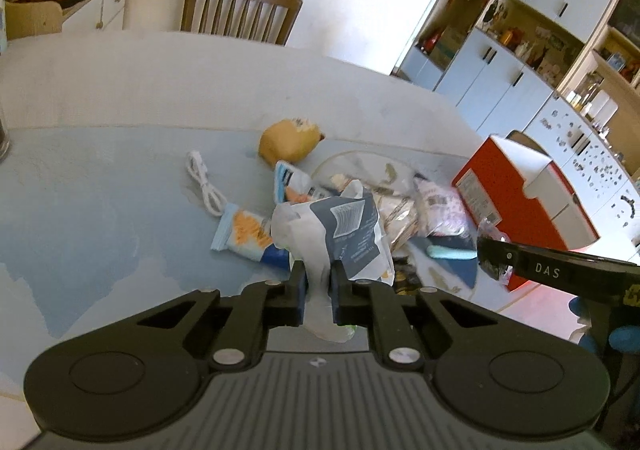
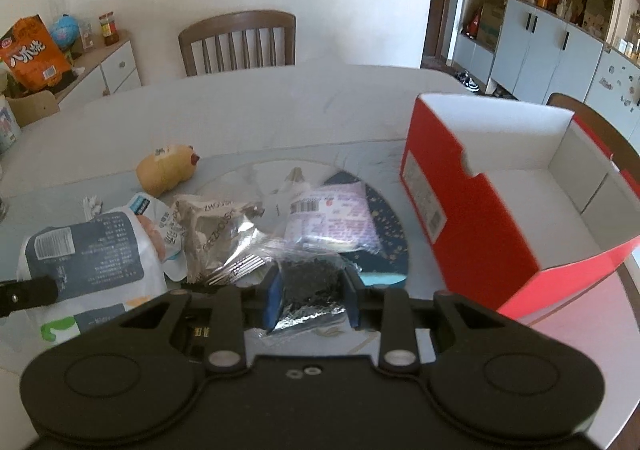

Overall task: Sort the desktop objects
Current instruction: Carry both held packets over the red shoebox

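My left gripper [image 1: 318,274] is shut on a white and dark blue snack bag [image 1: 344,234], held up above a pile of packets; the same bag shows in the right wrist view [image 2: 88,254]. My right gripper [image 2: 312,286] is shut on a clear packet of dark bits [image 2: 310,286], lifted over the pile. Its finger [image 1: 540,270] shows in the left wrist view, right of the bag. The pile holds a pink packet [image 2: 334,220], a silver packet [image 2: 218,234] and a blue and orange packet [image 1: 248,236]. An open red box [image 2: 500,202] stands to the right.
A yellow plush toy [image 1: 290,142] and a white cable [image 1: 204,184] lie on the blue mat [image 1: 100,186]. A round glass plate [image 2: 384,234] sits under the pile. A wooden chair [image 2: 238,44] stands at the far edge of the table. A glass [image 1: 3,134] stands far left.
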Tool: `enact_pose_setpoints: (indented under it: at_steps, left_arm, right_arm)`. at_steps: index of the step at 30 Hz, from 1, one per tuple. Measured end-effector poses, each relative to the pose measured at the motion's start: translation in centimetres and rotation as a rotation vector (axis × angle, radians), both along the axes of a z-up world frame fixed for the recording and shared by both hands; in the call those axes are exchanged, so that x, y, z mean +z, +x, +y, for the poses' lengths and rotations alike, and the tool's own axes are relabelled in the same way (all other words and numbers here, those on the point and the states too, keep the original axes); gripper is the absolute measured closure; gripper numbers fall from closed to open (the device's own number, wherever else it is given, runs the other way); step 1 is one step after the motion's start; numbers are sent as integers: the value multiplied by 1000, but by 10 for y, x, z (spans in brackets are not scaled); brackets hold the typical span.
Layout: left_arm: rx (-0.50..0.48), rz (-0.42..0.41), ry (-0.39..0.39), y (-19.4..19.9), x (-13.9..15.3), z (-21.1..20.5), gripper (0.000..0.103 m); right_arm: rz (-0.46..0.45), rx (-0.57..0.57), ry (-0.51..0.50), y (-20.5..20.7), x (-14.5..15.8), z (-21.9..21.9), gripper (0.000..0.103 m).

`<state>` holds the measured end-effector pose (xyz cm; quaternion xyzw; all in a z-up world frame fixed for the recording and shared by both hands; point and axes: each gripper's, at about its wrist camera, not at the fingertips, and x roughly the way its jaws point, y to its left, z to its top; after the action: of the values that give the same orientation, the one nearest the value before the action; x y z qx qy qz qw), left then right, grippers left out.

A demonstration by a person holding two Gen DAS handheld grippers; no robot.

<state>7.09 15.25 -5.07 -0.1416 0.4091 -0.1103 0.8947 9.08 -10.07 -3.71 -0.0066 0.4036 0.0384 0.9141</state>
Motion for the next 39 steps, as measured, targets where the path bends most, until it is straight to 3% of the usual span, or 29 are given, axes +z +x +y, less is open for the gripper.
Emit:
enact_pose_setpoints:
  at_steps: [16, 39]
  left_arm:
    - [-88, -99, -4, 4, 50, -41, 92]
    - [-150, -170, 8, 27, 87, -212, 92]
  right_arm:
    - [-80, -61, 28, -19, 57, -53, 73]
    - [-115, -13, 45, 7, 79, -194, 73]
